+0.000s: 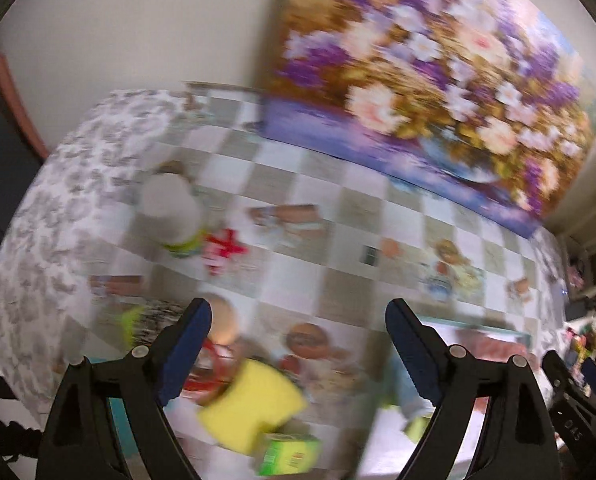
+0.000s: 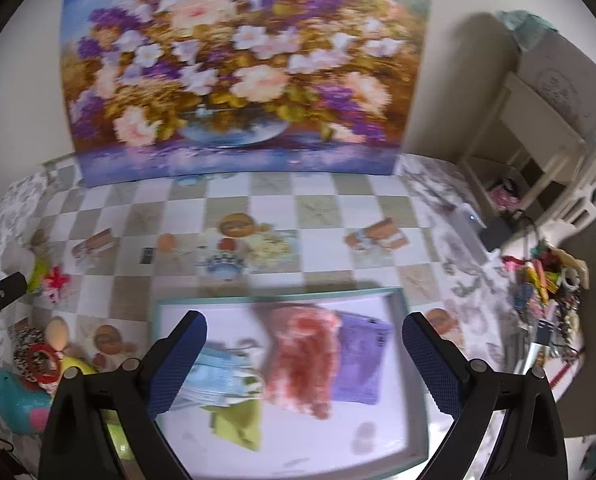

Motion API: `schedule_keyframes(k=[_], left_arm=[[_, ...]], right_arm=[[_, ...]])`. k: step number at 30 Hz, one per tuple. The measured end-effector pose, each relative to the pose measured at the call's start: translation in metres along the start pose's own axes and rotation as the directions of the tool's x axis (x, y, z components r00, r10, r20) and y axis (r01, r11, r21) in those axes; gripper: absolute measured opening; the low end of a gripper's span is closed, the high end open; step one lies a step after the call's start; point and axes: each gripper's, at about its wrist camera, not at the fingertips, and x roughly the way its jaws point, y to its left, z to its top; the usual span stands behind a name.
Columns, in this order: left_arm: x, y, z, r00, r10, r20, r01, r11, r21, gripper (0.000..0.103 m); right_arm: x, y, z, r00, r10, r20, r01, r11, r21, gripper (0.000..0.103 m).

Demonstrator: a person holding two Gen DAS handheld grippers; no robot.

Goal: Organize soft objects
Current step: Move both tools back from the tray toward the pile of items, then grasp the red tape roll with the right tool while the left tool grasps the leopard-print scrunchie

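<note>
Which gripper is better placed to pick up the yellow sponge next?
Left, probably. The left gripper is open with the yellow sponge just below its fingers; the right gripper hovers open over the tray.

Counts, both wrist views:

- Grippers: two. left gripper (image 1: pixel 298 322) and right gripper (image 2: pixel 303 330), each with two blue-padded fingers, spread wide
- Trays: one, white tray (image 2: pixel 407 360), teal rim
- Cloths in tray: four. blue cloth (image 2: pixel 218 376), green cloth (image 2: pixel 240 420), pink fluffy cloth (image 2: pixel 301 360), purple cloth (image 2: pixel 359 360)
- Yellow sponge (image 1: pixel 250 404): one
- Green box (image 1: pixel 288 454): one
- White cup (image 1: pixel 170 210): one
- Flower painting (image 2: pixel 234 76): one
- Loose toys at table's left: too blurred to count
</note>
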Motion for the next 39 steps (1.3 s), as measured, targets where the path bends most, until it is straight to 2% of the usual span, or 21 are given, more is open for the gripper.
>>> schedule_keyframes(k=[6, 11, 18, 24, 27, 30, 39], left_arm=[[0.0, 0.053, 0.006, 0.996, 0.092, -0.002, -0.092, 0.994, -0.053, 0.089], [0.001, 0.092, 0.008, 0.995, 0.102, -0.012, -0.103, 0.988, -0.111, 0.089], [0.017, 0.123, 0.008, 0.992, 0.112, -0.065, -0.12, 0.984, -0.132, 0.089], [0.043, 0.141, 0.001, 0.984, 0.094, -0.152, -0.116, 0.983, -0.139, 0.089], [0.054, 0.148, -0.005, 0.98, 0.06, -0.189, -0.092, 0.982, -0.164, 0.089], [0.062, 0.153, -0.009, 0.976, 0.033, -0.214, -0.074, 0.979, -0.188, 0.089], [0.07, 0.179, -0.015, 0.97, 0.035, -0.242, -0.102, 0.958, -0.269, 0.089]], right_arm=[[0.0, 0.043, -0.001, 0.999, 0.045, 0.006, -0.044, 0.997, -0.064, 0.1], [0.004, 0.082, -0.004, 0.994, 0.109, -0.008, -0.11, 0.987, -0.115, 0.1], [0.016, 0.139, -0.013, 0.984, 0.165, -0.062, -0.174, 0.965, -0.199, 0.1], [0.035, 0.182, -0.028, 0.969, 0.2, -0.144, -0.232, 0.938, -0.258, 0.1], [0.04, 0.2, -0.035, 0.961, 0.217, -0.172, -0.259, 0.924, -0.282, 0.1], [0.042, 0.218, -0.042, 0.949, 0.246, -0.196, -0.297, 0.905, -0.306, 0.1], [0.04, 0.265, -0.063, 0.913, 0.323, -0.249, -0.397, 0.842, -0.364, 0.1]])
